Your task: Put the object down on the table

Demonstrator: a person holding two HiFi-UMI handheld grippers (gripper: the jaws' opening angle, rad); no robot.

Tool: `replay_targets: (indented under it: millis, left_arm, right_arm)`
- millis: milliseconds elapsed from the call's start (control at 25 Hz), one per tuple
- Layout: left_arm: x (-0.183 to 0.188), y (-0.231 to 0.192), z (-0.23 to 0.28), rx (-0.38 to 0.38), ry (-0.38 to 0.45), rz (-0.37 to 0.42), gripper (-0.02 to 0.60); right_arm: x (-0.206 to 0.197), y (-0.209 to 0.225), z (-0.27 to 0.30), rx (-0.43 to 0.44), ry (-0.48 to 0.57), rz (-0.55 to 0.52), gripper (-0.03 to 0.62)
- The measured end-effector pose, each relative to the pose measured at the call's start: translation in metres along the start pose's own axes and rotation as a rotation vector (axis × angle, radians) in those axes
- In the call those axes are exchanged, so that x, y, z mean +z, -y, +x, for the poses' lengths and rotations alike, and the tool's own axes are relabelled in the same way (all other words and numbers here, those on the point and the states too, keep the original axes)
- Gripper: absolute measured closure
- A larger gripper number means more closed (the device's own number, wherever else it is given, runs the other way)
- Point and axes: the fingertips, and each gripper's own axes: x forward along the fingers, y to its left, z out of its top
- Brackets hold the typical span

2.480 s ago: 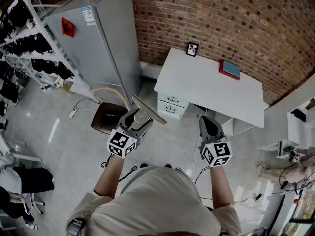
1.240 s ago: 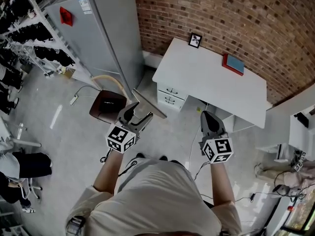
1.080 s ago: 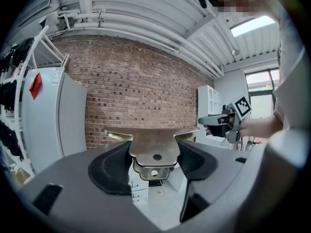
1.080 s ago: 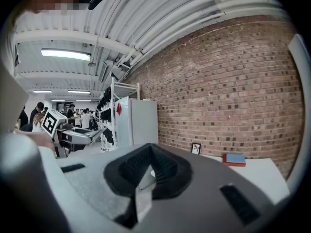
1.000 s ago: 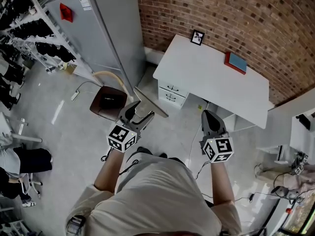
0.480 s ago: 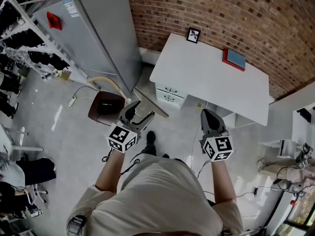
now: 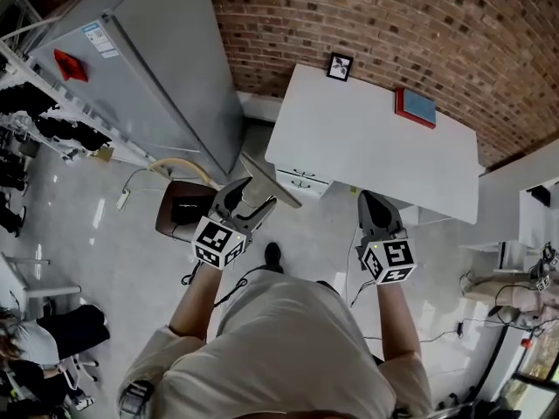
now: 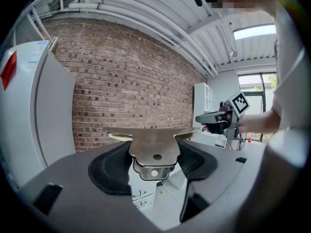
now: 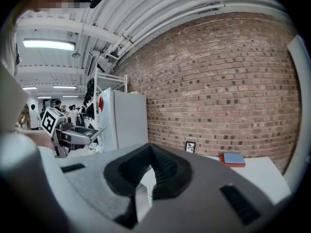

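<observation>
Currently the step in hand, as judged, is the carry toward the white table (image 7: 376, 160), with the set-down not yet done. Starting at your left, the grey cabinet (image 7: 166, 68) and the brown chair (image 7: 179, 212) stand on that side of your path. The flat metal plate (image 8: 153, 144) sticks out sideways beyond the left gripper (image 8: 154, 163), so give both a wide berth on approach. Bring the plate over a bare stretch of tabletop near the front edge. That spot is well apart from the small picture frame (image 7: 339, 66) at the back corner and the red and blue book (image 7: 416, 107) further right. Lower until the plate's underside rests flat before you part the jaws, since a release from height would likely let the thin metal clatter or slide. The right gripper (image 9: 150, 165) has no part in this step, so hold it clear of the landing spot.

Findings on position: the plate is clamped between the left gripper's jaws by its narrow holed tab, and its broad crosspiece lies beyond the fingertips, roughly level. The plate hangs in the air over the floor, short of the table and not touching it. The right gripper's jaws are closed together with nothing between them
</observation>
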Motion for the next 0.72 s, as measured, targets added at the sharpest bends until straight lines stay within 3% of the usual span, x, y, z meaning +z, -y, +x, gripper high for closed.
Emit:
replay_targets:
  millis: [400, 720]
  left_arm:
    - [0.000, -0.071, 0.041, -0.102, -0.032, 0.023, 0.305]
    - [-0.005, -0.099, 0.067, -0.155, -0.062, 0.018, 0.307]
  right_arm:
    - [0.010, 0.002, 0.061, -0.097, -0.024, 0.009, 0.591]
    - [0.004, 0.005, 0.087, -0.140, -0.057, 0.044, 0.591]
